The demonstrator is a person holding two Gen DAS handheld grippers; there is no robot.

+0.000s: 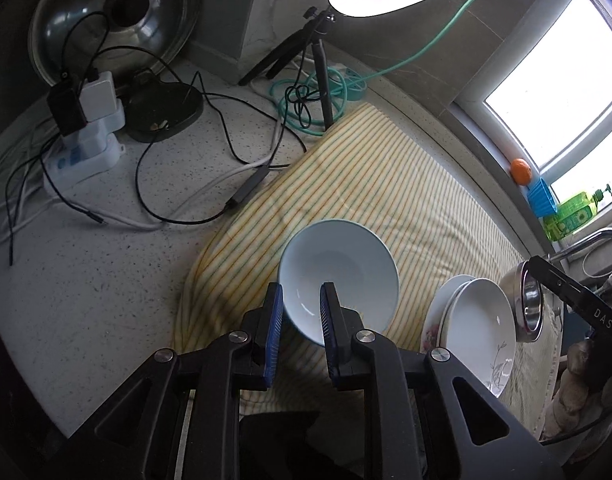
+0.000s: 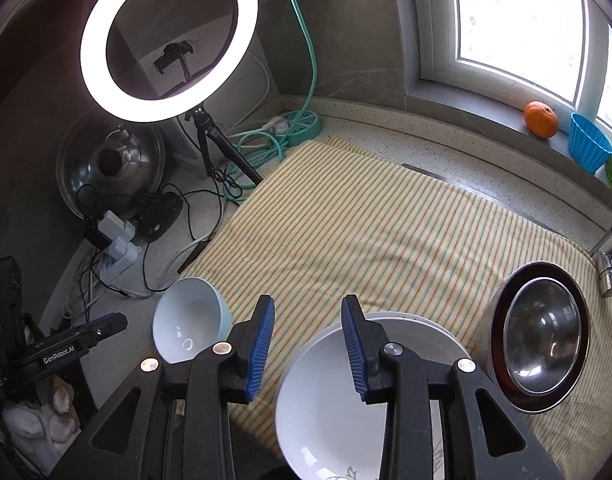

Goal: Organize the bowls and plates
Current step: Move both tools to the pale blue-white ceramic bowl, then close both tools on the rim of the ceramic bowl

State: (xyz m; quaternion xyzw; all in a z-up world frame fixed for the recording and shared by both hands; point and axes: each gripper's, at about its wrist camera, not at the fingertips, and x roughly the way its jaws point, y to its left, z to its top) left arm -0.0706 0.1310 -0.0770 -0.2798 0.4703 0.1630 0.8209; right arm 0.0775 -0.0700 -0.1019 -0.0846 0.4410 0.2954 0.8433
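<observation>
Bowl (image 1: pixel 338 276) pale blue, tilted, rim clamped between pads of left gripper (image 1: pixel 301 336), held above striped cloth (image 1: pixel 386 184). Plates (image 2: pixel 330 400) stacked on cloth, right of bowl. Steel bowls (image 2: pixel 542 336) nested, right of plates. Right gripper (image 2: pixel 308 344) spread wide, holding nothing, over near plate rim.

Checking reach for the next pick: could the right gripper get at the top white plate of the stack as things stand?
Probably yes. The right gripper is open and empty, directly over the near rim of the top white plate, with nothing between them. The steel bowls sit beside the stack, off to the right.
</observation>
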